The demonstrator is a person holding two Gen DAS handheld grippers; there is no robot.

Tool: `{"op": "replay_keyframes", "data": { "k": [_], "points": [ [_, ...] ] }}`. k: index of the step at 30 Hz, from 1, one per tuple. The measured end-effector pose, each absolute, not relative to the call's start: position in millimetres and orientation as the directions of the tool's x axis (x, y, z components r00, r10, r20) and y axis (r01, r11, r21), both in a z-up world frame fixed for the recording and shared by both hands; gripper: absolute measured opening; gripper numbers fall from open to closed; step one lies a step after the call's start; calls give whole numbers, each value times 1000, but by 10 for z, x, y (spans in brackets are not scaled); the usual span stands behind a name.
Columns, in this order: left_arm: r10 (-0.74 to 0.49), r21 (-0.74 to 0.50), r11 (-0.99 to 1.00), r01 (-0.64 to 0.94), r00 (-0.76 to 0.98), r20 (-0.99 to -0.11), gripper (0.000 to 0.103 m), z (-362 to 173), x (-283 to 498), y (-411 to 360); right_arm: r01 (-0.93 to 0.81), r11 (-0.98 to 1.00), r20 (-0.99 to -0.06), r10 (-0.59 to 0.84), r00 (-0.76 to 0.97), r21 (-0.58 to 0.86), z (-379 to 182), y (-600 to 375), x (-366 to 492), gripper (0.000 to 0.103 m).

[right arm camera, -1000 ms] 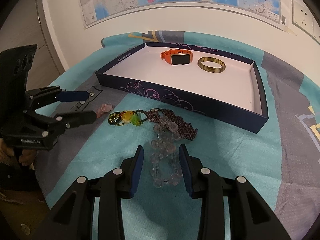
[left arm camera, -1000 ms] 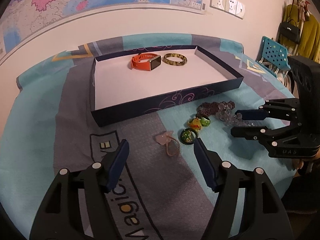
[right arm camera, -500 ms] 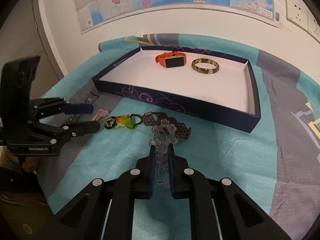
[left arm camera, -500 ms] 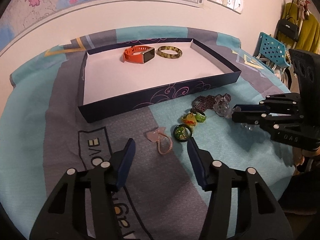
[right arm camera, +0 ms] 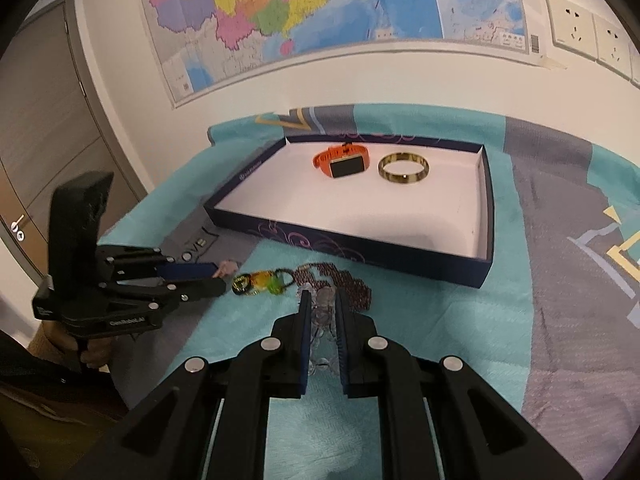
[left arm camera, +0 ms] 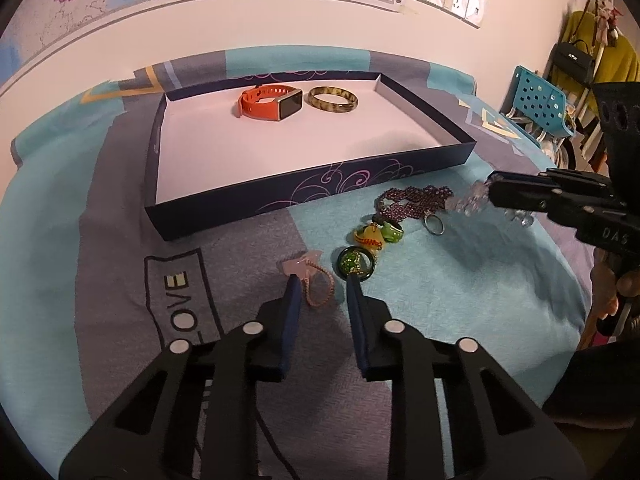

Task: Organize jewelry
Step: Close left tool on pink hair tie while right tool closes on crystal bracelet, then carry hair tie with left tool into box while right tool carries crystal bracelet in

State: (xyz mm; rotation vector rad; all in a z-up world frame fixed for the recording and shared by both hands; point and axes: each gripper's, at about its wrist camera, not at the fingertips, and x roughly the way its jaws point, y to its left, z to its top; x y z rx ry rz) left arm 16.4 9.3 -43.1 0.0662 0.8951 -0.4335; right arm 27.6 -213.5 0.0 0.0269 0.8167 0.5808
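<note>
A pink cord bracelet with a pink stone lies on the cloth between the fingers of my left gripper. Its jaws are closing and the pads stand just off the cord. My right gripper is shut on a clear crystal bead bracelet, lifted off the cloth; the beads hang from its tip. A purple beaded bracelet, green and yellow glass charms and a small metal ring lie in front of the dark blue tray. Inside it rest an orange watch and a mottled bangle.
A teal and grey cloth covers the table. A blue perforated chair and hanging bags stand at the right. A wall map and sockets are behind the table, with a door at the left.
My right gripper closed on the crystal beads and raised them off the cloth. My left gripper's jaws narrowed around the pink cord bracelet.
</note>
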Motion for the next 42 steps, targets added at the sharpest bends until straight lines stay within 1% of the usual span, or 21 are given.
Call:
{"op": "replay_keyframes", "data": {
  "k": [4,9,11,20,33,42],
  "points": [
    [-341,-138,914,381,539,-770,15,-446,190,124,-474,847,-674,497,546,241,24,-2153,275,10],
    [-346,-151,916,373,540,-767,11,-448,201,146,-467,849,-674,496,547,247,17,-2160,281,10],
    [-345,-154,918,367,540,-768,4,-449,209,152,-464,850,-672,498,548,250,16,-2166,288,10],
    [-356,-169,918,360,554,-753,4,-389,190,174,-465,848,-663,503,554,255,42,-2191,305,10],
    [-405,-199,901,386,585,-703,4,-140,111,199,-473,844,-640,512,573,252,153,-2206,340,10],
    [-416,-204,898,389,605,-679,4,-13,178,233,-480,844,-620,512,594,238,242,-2216,492,10]
  ]
}}
